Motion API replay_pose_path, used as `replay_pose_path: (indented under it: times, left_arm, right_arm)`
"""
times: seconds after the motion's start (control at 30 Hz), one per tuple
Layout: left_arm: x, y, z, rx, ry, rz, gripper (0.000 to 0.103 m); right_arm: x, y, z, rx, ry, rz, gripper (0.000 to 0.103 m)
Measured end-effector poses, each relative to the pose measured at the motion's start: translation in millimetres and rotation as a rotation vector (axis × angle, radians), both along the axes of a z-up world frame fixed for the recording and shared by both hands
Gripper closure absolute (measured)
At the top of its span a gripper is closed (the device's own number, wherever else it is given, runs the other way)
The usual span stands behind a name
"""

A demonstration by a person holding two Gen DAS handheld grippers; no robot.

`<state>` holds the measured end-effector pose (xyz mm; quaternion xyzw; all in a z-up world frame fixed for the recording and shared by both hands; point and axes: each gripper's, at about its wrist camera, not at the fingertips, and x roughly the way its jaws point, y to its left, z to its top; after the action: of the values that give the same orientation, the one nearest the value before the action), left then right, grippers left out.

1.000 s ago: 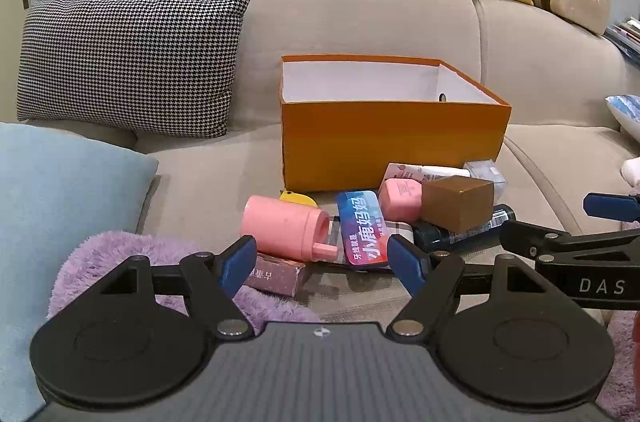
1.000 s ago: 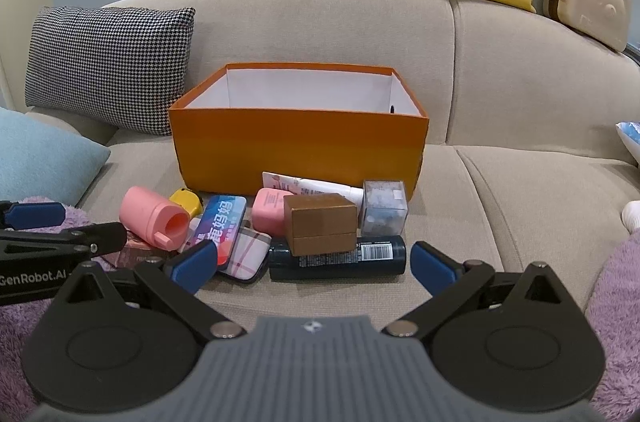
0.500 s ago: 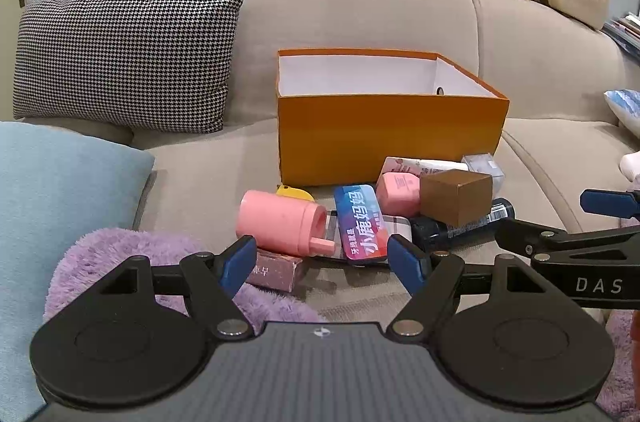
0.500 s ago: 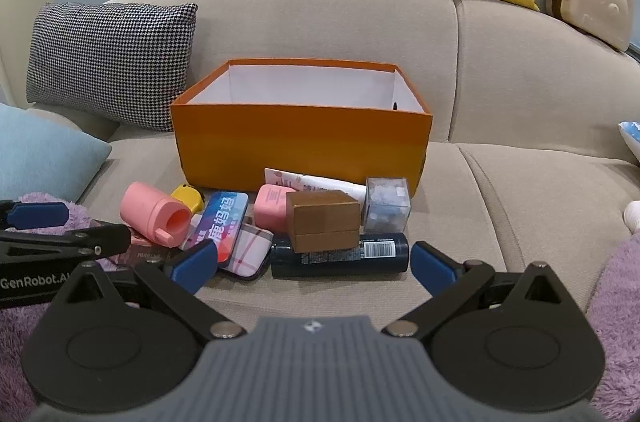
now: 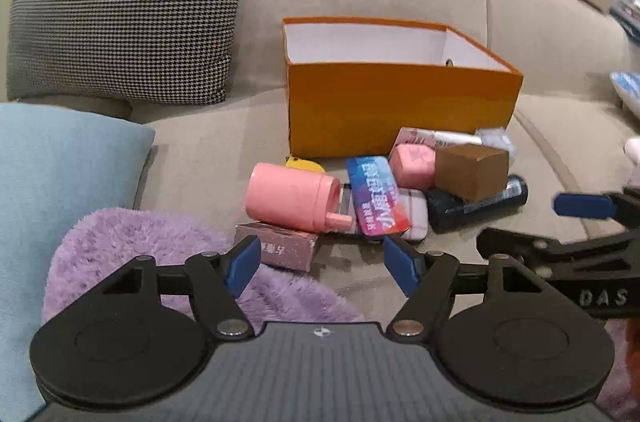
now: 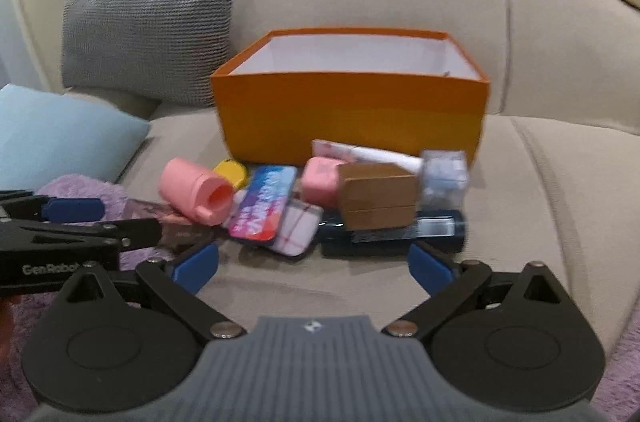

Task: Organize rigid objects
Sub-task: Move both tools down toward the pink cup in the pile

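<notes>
Beige sofa (image 5: 200,150) carrying one orange box (image 5: 400,110) at 12 o'clock, four cushions; left gripper (image 5: 320,258), right gripper (image 6: 314,264) jaws closing, nothing between.

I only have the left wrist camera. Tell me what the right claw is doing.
Observer: The right claw hovers over the sofa seat, short of the objects. Its jaws are closing with nothing between them.
Operator: Now tell me what is hidden behind the brown box.
Observer: A clear cube box stands right beside the brown box, on its right in the right wrist view.
Operator: Describe the brown box's front face.
Observer: A seam runs level across it, like a lid over a base.
</notes>
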<state>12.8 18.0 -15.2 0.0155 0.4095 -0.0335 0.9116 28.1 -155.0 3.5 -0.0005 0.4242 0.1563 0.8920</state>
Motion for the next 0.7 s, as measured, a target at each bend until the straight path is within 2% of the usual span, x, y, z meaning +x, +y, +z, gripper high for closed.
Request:
replay_pose_path:
  times: [0.03, 0.1, 0.23, 0.4, 0.43, 0.57, 0.67, 0.7]
  left_arm:
    - [2, 1, 0, 0.017, 0.004, -0.008, 0.020]
    - [6, 5, -1, 0.044, 0.012, -0.009, 0.020]
    - [19, 19, -5, 0.040, 0.058, -0.011, 0.020]
    - [36, 22, -8, 0.062, 0.125, -0.093, 0.020]
    - [39, 24, -9, 0.052, 0.136, -0.102, 0.019]
    - [59, 43, -10, -0.070, 0.188, -0.078, 0.020]
    - [75, 57, -12, -0.145, 0.236, -0.045, 0.023]
    - [79, 60, -13, -0.155, 0.247, -0.033, 0.024]
  right_arm:
    - [2, 3, -2, -0.003, 0.007, 0.016, 0.017]
    - [7, 10, -4, -0.007, 0.019, 0.044, 0.023]
    - [21, 25, -9, 0.002, 0.035, 0.096, 0.026]
    - [46, 46, -10, 0.033, 0.050, 0.162, 0.033]
    - [53, 51, -11, 0.040, 0.054, 0.176, 0.033]
    - [80, 69, -16, 0.069, 0.085, 0.225, 0.033]
    - [97, 78, -20, 0.081, 0.098, 0.229, 0.038]
    - [103, 80, -22, 0.081, 0.105, 0.232, 0.043]
